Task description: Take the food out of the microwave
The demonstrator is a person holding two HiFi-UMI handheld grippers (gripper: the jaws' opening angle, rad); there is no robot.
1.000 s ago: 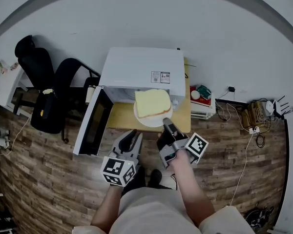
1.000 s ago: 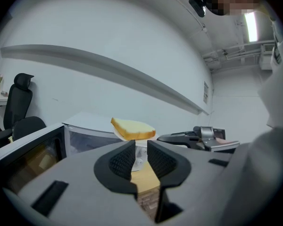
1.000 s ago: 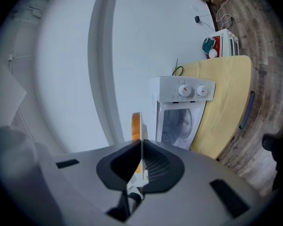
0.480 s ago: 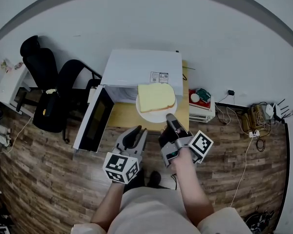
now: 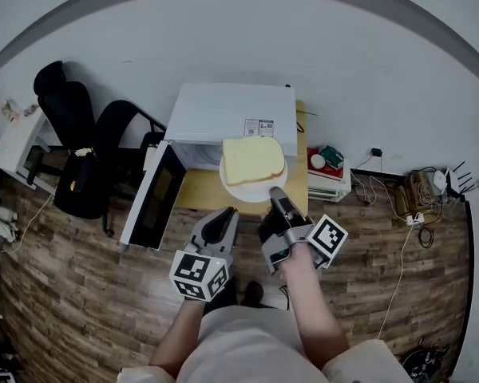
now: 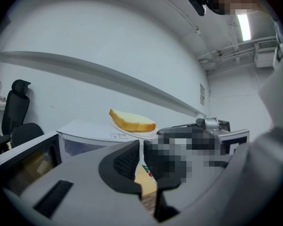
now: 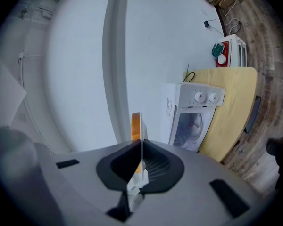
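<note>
right gripper: its jaws are pinched on the near rim of a white plate, which shows edge-on between the pads in the right gripper view
left gripper: held low beside the right one, jaws drawn nearly together with nothing between them, touching neither plate nor table
food: one slice of bread lies flat on the plate, carried clear in the air, outside the microwave
what changed: against a second ago, the plate sits higher in the head view and now overlaps the microwave's top and front edge; both grippers came up with it; since half a second ago, almost nothing has shifted
meaning for the task: the food looks already out of the cavity, so the lift seems done; what is probably left is setting the plate down, perhaps on the bare table in front
risk: a one-sided rim grip could let the plate tip, so it likely wants keeping level
microwave door: the door stands swung open to the left
surface: a small light wooden table bears the microwave, with a bare strip in front of it
room: wood-plank floor, plain pale wall, black office chairs to the left, a low white unit and loose cables to the right
</note>
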